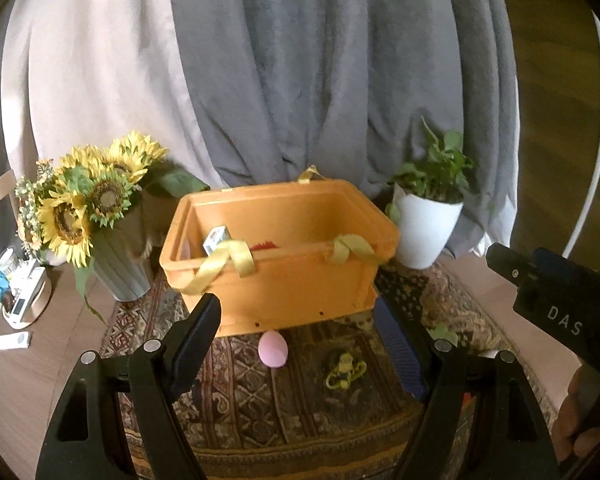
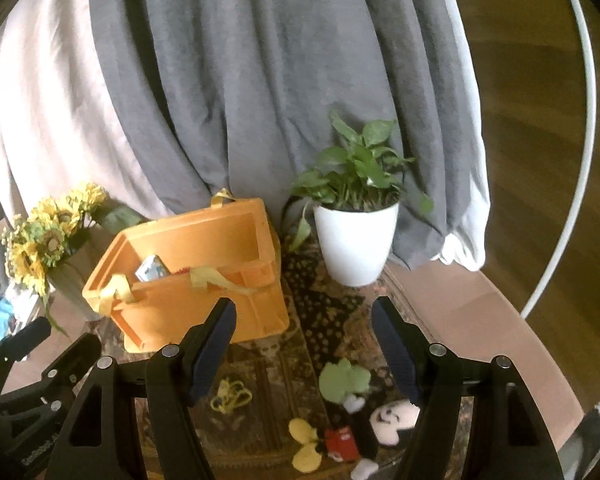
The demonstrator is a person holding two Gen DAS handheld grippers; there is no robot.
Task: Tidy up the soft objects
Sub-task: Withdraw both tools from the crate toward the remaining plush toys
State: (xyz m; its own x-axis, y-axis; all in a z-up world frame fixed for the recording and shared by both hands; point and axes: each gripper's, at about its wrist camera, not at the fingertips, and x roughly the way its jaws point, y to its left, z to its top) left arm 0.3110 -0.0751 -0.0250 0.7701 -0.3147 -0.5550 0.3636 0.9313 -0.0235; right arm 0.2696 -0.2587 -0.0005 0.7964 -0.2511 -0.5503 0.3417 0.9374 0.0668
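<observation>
Right gripper [image 2: 302, 344] jaws wide, empty | mouse plush [image 2: 380, 424] just below its tips, on rug [image 2: 260, 392] | likely light, squashy (pinch torso) | left gripper [image 1: 298, 344] wide, empty | orange basket [image 2: 204, 248] ahead-left

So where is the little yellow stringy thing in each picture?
Left wrist view: the yellow stringy thing lies on the rug, lower middle, right of the pink egg.
Right wrist view: lower left of middle, beside the left finger.
Shared landmark: the orange box just behind it.
</observation>
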